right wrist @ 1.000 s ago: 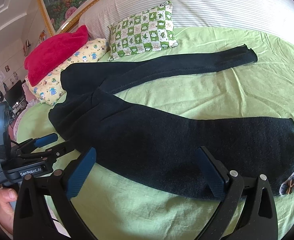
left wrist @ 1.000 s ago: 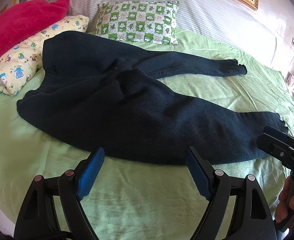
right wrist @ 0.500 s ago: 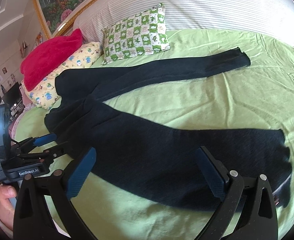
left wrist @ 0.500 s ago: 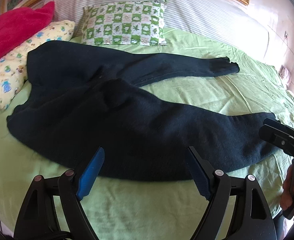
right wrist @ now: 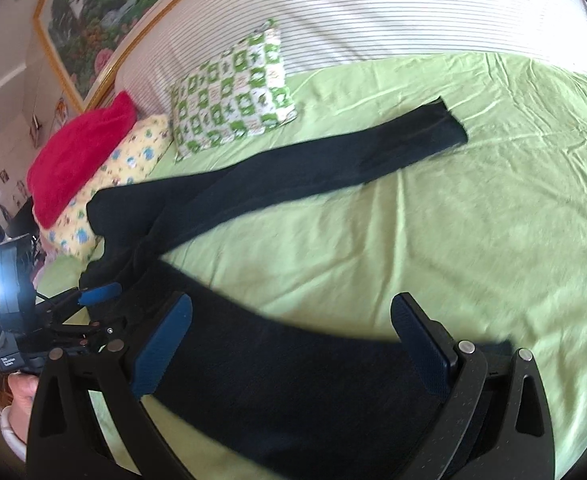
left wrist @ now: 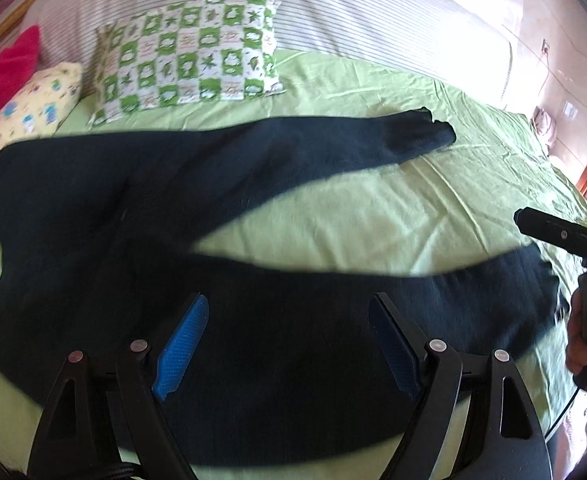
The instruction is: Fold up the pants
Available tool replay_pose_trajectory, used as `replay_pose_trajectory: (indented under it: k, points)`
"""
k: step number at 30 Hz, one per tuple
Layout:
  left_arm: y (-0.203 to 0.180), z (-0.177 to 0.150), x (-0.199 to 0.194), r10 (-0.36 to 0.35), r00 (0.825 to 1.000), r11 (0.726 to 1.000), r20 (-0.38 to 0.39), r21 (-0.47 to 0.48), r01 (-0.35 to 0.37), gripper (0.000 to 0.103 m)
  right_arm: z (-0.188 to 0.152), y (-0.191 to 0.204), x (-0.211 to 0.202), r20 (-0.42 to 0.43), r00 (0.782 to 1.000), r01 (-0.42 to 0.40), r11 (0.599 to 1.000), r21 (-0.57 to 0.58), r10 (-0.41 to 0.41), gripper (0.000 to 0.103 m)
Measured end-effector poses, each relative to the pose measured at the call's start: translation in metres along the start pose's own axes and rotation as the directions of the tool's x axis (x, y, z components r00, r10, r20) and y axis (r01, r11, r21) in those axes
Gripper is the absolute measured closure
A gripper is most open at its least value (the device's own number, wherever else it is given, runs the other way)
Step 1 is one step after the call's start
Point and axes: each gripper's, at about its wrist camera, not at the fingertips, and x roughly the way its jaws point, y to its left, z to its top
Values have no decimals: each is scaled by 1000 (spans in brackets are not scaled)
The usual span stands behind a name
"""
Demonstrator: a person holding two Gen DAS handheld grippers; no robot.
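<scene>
Dark pants [left wrist: 253, 320] lie spread on the green bedsheet [left wrist: 373, 220], filling the lower and left part of both wrist views. Legs are splayed in a V: far leg runs to upper right of frame, cuff [right wrist: 441, 128] near the checkered pillow [right wrist: 233, 88]; near leg crosses the bottom of the frame.

Change vs 1.0 s ago: both cameras have pushed in and down. The near leg, which sat above the fingertips, now sits between and under them. Both views are motion-blurred, so the approach is likely ongoing. The pants themselves look unmoved, with no fold started.

Left gripper [left wrist: 289, 344]: jaws wide apart, blue pads over the near leg's upper part, nothing held. Right gripper [right wrist: 293, 352]: jaws also apart, straddling the near leg toward its cuff end, nothing clamped. Cannot tell if either pad touches the cloth.

Red pillow [right wrist: 81, 156] and yellow cartoon pillow [right wrist: 133, 160] at upper left, clear of the work.

Judgement: task is at the first grasp. Both tools are lining up on the near leg, probably to lift it onto the far leg. Thick fabric may bunch if pinched mid-leg.
</scene>
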Motion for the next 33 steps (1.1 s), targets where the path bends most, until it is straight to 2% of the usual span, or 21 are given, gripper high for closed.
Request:
replay_pose_trajectory:
  k: [4, 8, 13, 19, 22, 24, 27, 29, 30, 33]
  points:
    - [6, 36, 18, -49, 998, 999, -25, 17, 49, 20, 33, -24, 9, -19, 999, 49, 999, -4, -49, 3]
    - [5, 72, 39, -35, 999, 996, -42, 77, 38, 20, 65, -50, 22, -39, 998, 59, 998, 7, -59, 3]
    - [5, 119, 74, -85, 992, 989, -89, 114, 95, 20, 106, -81, 45, -79, 994, 74, 997, 2, -73, 3]
    - [1, 169, 128, -79, 988, 978, -130, 181, 102, 20, 148, -111, 74, -109, 988, 110, 994, -24, -112, 3]
    - [2, 188, 160, -106, 979, 969, -175, 202, 141, 20, 167, -126, 90, -118, 984, 132, 991, -26, -134, 3]
    - [3, 198, 186, -124, 966, 964, -227, 205, 172, 20, 178, -136, 104, -132, 981, 137, 990, -24, -139, 3]
    - [3, 207, 217, -75, 963, 960, -258, 244, 140, 20, 192, -148, 128, -170, 975, 142, 990, -26, -144, 4]
    - [2, 211, 230, -62, 963, 957, -263, 257, 131, 20, 198, -152, 141, -189, 969, 154, 987, -39, -159, 11]
    - [2, 213, 237, -78, 958, 955, -277, 254, 152, 20, 201, -154, 147, -200, 967, 152, 988, -40, -157, 13]
    - [2, 218, 245, -96, 953, 951, -287, 258, 173, 21, 208, -160, 159, -225, 963, 147, 989, -35, -151, 30]
